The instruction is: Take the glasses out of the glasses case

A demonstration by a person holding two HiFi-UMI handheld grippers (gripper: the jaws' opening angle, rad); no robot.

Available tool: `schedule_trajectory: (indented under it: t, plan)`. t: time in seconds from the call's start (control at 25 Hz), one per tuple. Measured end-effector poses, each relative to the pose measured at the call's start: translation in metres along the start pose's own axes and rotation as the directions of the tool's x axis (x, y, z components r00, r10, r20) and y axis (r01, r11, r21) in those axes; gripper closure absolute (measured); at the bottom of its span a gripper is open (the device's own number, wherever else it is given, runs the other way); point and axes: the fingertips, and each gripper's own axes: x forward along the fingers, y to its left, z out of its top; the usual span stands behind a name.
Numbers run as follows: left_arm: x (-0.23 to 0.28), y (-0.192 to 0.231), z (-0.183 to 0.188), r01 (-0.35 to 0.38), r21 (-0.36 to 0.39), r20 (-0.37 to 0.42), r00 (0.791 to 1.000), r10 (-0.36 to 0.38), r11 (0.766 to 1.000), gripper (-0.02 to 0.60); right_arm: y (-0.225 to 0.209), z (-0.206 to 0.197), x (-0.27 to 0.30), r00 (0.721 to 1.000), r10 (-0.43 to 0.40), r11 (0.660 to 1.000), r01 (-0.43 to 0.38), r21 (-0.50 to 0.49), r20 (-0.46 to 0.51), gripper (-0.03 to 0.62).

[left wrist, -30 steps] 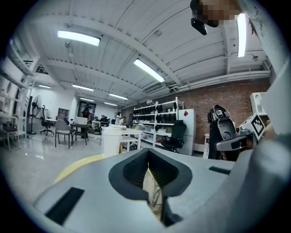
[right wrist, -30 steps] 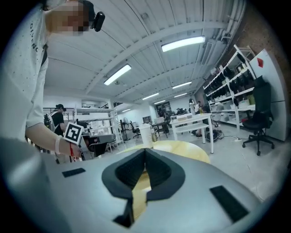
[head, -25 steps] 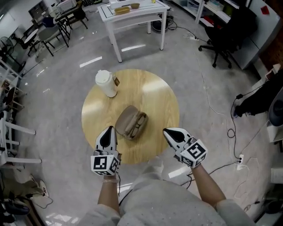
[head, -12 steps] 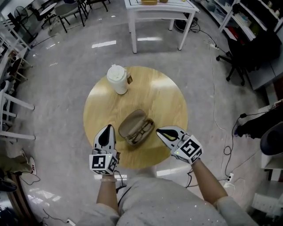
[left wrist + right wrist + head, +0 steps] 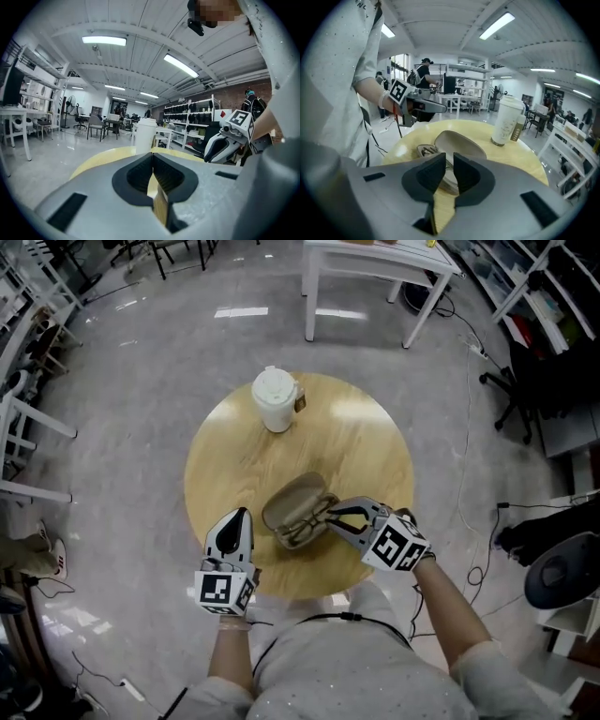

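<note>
As my right gripper point(image 5: 334, 519) hovers at the case point(image 5: 296, 502): jaws slightly apart, empty.
Left gripper point(image 5: 238, 518): jaws together.
Next: pinch glasses point(image 5: 424, 150) just ahead.

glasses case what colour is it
Beige to tan, inside and out. The glasses case shows best in the head view.

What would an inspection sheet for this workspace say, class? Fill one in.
Surface: round wooden table, on a grey floor.
Job's things: glasses case open; glasses lying inside, not yet taken out.
Clutter: lidded paper cup upright near the far edge.
Grippers: left gripper shut and empty at the near edge; right gripper slightly open beside the case, gripping nothing.
Cables: loose cable on the floor to the right.
Surroundings: white table beyond, office chair at right.
</note>
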Motion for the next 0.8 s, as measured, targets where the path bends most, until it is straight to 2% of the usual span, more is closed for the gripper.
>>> schedule_trajectory:
  t: [0.16,0.36,0.64,0.8]
  plan:
    - [-0.012,0.005,-0.006,-0.054,-0.023,-0.007,0.999,0.054,0.998,0.577,0.0,0.001,0.009,0.994,0.098,0.99,-0.104,-0.094,-0.057,0.526]
    - [-0.022,0.015,-0.004,-0.151,-0.057,0.01,0.988,0.152,0.987,0.577,-0.001,-0.004,0.017,0.963,0.227,0.95,-0.251,-0.184,-0.144,0.517]
    - [-0.033,0.018,0.0,-0.279,-0.072,0.016,0.96,0.281,0.958,0.577,0.006,-0.009,0.028,0.898,0.371,0.869,-0.426,-0.251,-0.237,0.511]
    - [-0.042,0.013,-0.003,-0.344,-0.091,0.013,0.938,0.347,0.934,0.577,0.011,-0.02,0.035,0.852,0.418,0.811,-0.506,-0.295,-0.315,0.507]
